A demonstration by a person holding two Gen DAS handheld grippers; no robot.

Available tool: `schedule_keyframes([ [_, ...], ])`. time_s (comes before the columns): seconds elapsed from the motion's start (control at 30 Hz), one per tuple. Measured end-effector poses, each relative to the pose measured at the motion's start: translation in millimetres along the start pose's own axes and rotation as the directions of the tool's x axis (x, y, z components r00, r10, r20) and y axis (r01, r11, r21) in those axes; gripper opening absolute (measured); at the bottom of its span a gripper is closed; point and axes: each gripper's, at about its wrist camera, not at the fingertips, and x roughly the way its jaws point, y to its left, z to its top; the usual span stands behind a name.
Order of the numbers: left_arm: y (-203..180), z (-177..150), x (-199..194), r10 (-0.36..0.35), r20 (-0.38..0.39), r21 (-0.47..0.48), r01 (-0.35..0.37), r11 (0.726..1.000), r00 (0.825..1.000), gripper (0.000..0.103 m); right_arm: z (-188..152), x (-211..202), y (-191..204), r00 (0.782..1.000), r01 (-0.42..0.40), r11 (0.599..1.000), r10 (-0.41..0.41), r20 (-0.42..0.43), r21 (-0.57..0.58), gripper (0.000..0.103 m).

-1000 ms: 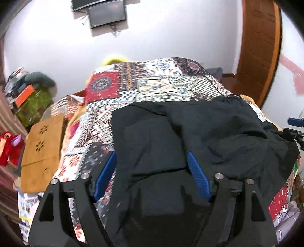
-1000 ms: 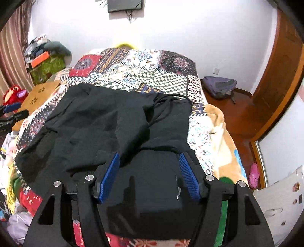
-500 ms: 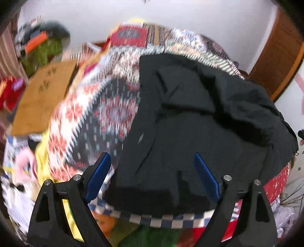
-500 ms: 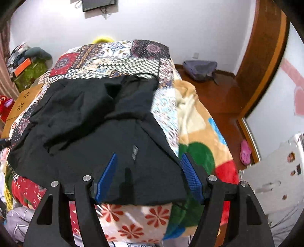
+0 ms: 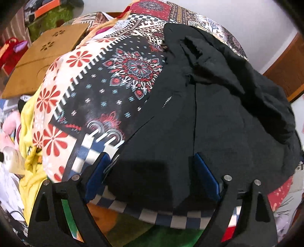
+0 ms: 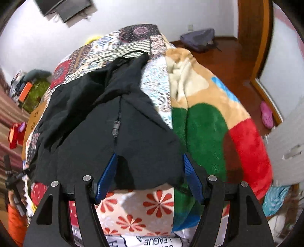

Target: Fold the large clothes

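We look down on a bed covered by a patchwork bedspread of red flowers, mandalas and checks (image 5: 106,89), with a thick fleece blanket in tan, green and red blocks (image 6: 209,123) draped down its right side. A large black zip-front garment (image 5: 218,121) lies spread across the near part of the bed, its hem reaching the near edge, its upper part rumpled toward the far side. White walls close the room; a dark screen (image 6: 64,7) hangs on the far one. A brown wooden board with paw cut-outs (image 5: 45,51) lies left of the bed, a grey bag (image 6: 199,38) and a pink slipper (image 6: 267,114) on the wooden floor to the right, where the floor stays mostly free.

Our left tool (image 5: 150,176) stands open over the garment's near left corner, its jaws having just widened, cloth lying between them unpinched. Our right tool (image 6: 150,175) is open too, straddling the near right hem by the zip, not clamping it.
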Motion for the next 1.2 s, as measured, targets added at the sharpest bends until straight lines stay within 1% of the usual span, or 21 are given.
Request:
schedule_keyframes([
  [0.07, -5, 0, 3, 0.011, 0.006, 0.008, -0.011, 1.0, 1.0, 0.09, 3, 7, -9, 0.999, -0.038, 0.997, 0.038, -0.005, 0.061, 0.065],
  [0.13, -8, 0, 3, 0.007, 0.006, 0.014, -0.007, 1.0, 1.0, 0.088, 4, 8, -13, 0.999, -0.054, 0.995, 0.054, 0.006, 0.082, 0.051],
  [0.17, -10, -1, 1, 0.012, 0.003, 0.022, -0.012, 1.0, 1.0, 0.087, 3, 8, -13, 0.998, -0.059, 0.995, 0.059, 0.003, 0.079, 0.042],
  [0.23, -14, -4, -9, 0.007, 0.019, 0.062, -0.009, 0.998, 1.0, 0.074, 2, 3, -10, 0.998, -0.055, 0.996, 0.054, 0.011, 0.064, 0.036],
  [0.27, -15, -5, -14, 0.0, 0.028, 0.083, -0.003, 0.997, 1.0, 0.071, 1, 0, -7, 0.999, -0.039, 0.998, 0.038, 0.016, 0.048, 0.028],
  [0.3, -16, -6, -18, -0.006, 0.031, 0.092, 0.003, 0.996, 0.999, 0.062, 0, -4, -6, 0.999, -0.037, 0.999, 0.037, 0.019, 0.036, 0.019],
  [0.33, -18, -7, -22, -0.02, 0.035, 0.1, 0.016, 0.995, 0.999, 0.054, 0, -8, -6, 0.999, -0.046, 0.998, 0.045, 0.025, 0.033, 0.017],
  [0.37, -18, -8, -26, -0.033, 0.036, 0.101, 0.029, 0.994, 0.999, 0.051, 1, -13, -7, 0.998, -0.059, 0.998, 0.057, 0.036, 0.036, 0.014],
  [0.43, -19, -6, -34, -0.043, 0.049, 0.099, 0.038, 0.994, 0.998, 0.031, 4, -25, -7, 0.993, -0.103, 0.994, 0.1, 0.067, 0.04, 0.012],
  [0.47, -17, -4, -39, -0.059, 0.061, 0.095, 0.053, 0.994, 0.996, 0.029, 6, -31, -7, 0.989, -0.127, 0.991, 0.124, 0.084, 0.042, 0.012],
  [0.5, -15, -1, -45, -0.081, 0.072, 0.087, 0.075, 0.993, 0.994, 0.029, 8, -33, -6, 0.986, -0.144, 0.989, 0.14, 0.096, 0.04, 0.012],
  [0.57, -9, 4, -56, -0.153, 0.099, 0.064, 0.147, 0.987, 0.983, 0.029, 13, -34, -1, 0.982, -0.159, 0.987, 0.156, 0.107, 0.022, 0.012],
  [0.6, -9, 4, -59, -0.166, 0.101, 0.065, 0.16, 0.985, 0.981, 0.029, 13, -32, 2, 0.982, -0.158, 0.987, 0.157, 0.106, 0.007, 0.012],
  [0.7, -9, 4, -50, -0.15, 0.067, 0.071, 0.145, 0.987, 0.986, 0.03, 12, -18, 5, 0.989, -0.128, 0.992, 0.128, 0.07, -0.007, 0.012],
  [0.8, -6, -3, -29, -0.126, 0.003, 0.045, 0.126, 0.991, 0.992, 0.046, 12, -11, -3, 0.995, -0.09, 0.996, 0.089, 0.056, 0.023, 0.016],
  [0.87, -5, -8, -18, -0.113, -0.007, 0.036, 0.113, 0.993, 0.994, 0.047, 13, -13, -9, 0.993, -0.1, 0.994, 0.096, 0.063, 0.054, 0.016],
  [0.93, -7, -10, -15, -0.115, -0.006, 0.032, 0.115, 0.993, 0.993, 0.059, 15, -16, -11, 0.991, -0.113, 0.992, 0.108, 0.074, 0.063, 0.016],
  [1.0, -11, -10, -12, -0.134, -0.006, 0.026, 0.134, 0.991, 0.991, 0.07, 18, -17, -9, 0.993, -0.093, 0.995, 0.089, 0.082, 0.048, 0.016],
  [1.03, -14, -9, -10, -0.135, -0.011, 0.031, 0.135, 0.99, 0.991, 0.073, 20, -16, -7, 0.993, -0.089, 0.995, 0.086, 0.082, 0.039, 0.016],
  [1.13, -22, -5, -2, -0.117, -0.026, 0.052, 0.118, 0.992, 0.993, 0.075, 24, -15, 1, 0.993, -0.083, 0.996, 0.081, 0.09, 0.017, 0.016],
  [1.2, -24, -3, 0, -0.122, -0.026, 0.05, 0.123, 0.991, 0.992, 0.075, 25, -14, 8, 0.993, -0.082, 0.997, 0.082, 0.084, -0.013, 0.016],
])
